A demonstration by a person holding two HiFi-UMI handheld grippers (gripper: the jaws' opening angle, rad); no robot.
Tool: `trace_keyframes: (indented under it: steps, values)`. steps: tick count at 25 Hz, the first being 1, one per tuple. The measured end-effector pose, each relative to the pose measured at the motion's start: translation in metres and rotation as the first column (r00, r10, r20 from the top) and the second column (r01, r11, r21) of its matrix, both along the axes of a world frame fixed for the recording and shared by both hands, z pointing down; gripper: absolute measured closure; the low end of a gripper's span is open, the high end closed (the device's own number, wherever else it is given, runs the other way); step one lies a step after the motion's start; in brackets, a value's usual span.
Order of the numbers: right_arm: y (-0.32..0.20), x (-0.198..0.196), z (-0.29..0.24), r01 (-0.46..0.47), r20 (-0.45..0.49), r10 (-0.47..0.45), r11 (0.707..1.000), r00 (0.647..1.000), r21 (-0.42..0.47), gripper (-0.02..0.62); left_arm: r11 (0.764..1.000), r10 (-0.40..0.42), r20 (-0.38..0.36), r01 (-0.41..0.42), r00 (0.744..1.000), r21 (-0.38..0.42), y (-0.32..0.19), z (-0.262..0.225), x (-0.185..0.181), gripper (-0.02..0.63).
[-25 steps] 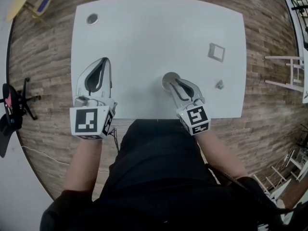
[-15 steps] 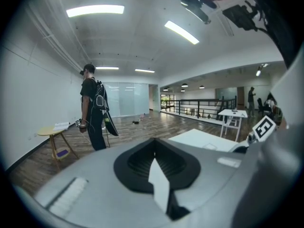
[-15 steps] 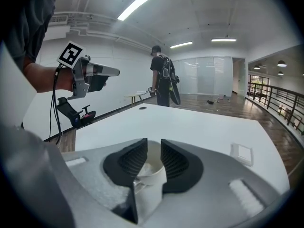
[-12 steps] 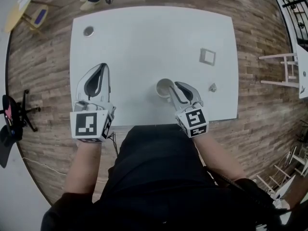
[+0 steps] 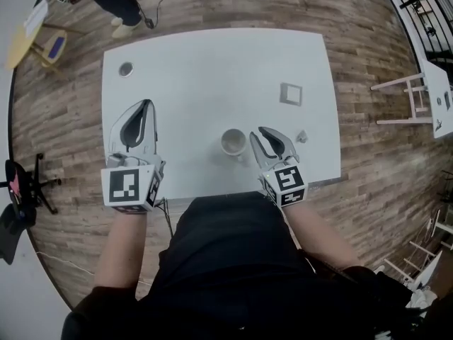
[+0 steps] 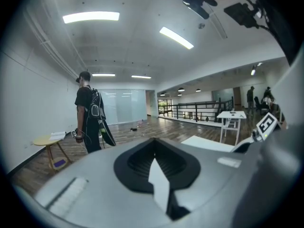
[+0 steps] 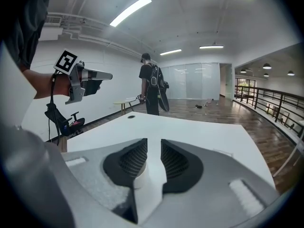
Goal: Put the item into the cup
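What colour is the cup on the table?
The cup is white; the head view shows it best.

The table is smooth matt white, the floor wood planks, the cup smooth white.

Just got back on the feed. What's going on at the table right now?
A person holds a tool in each hand over a white table. The right tool is just right of the round white cup, with its jaws apart and nothing between them. The small grey item lies on the table to that tool's right, outside the cup. The left tool is shut and empty, off to the left.
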State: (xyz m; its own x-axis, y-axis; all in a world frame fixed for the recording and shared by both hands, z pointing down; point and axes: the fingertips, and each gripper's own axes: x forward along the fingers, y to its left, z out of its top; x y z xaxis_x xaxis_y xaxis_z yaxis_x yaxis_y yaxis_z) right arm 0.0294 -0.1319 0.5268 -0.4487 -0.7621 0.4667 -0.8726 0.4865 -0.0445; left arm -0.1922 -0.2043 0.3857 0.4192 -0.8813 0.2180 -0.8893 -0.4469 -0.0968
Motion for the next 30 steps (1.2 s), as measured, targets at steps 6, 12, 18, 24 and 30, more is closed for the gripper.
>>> trace_keyframes:
  steps: [6,12,18,24,30]
  values:
    - [-0.009,0.011,-0.012,-0.02,-0.001,0.02,0.999,1.0,0.036,0.5,1.0,0.003,0.003,-0.003,1.0,0.024,-0.007,-0.01,0.004,0.598]
    - [-0.022,0.021,-0.036,-0.061,0.032,0.059,0.996,0.998,0.065,0.5,0.998,0.004,0.005,-0.004,1.0,0.066,-0.012,-0.027,0.006,0.598]
    - [-0.031,0.033,-0.061,-0.075,0.027,0.072,0.988,0.997,0.135,0.502,0.993,0.016,-0.001,-0.015,1.0,0.118,-0.014,-0.047,0.013,0.599]
    - [-0.03,0.044,-0.071,-0.097,0.044,0.091,0.982,0.995,0.165,0.509,0.987,0.024,-0.011,-0.022,1.0,0.157,-0.011,-0.065,0.02,0.598]
    - [-0.033,0.049,-0.085,-0.149,0.092,0.132,0.966,0.987,0.213,0.554,0.987,0.034,0.028,-0.038,0.999,0.155,-0.012,-0.074,0.021,0.598]
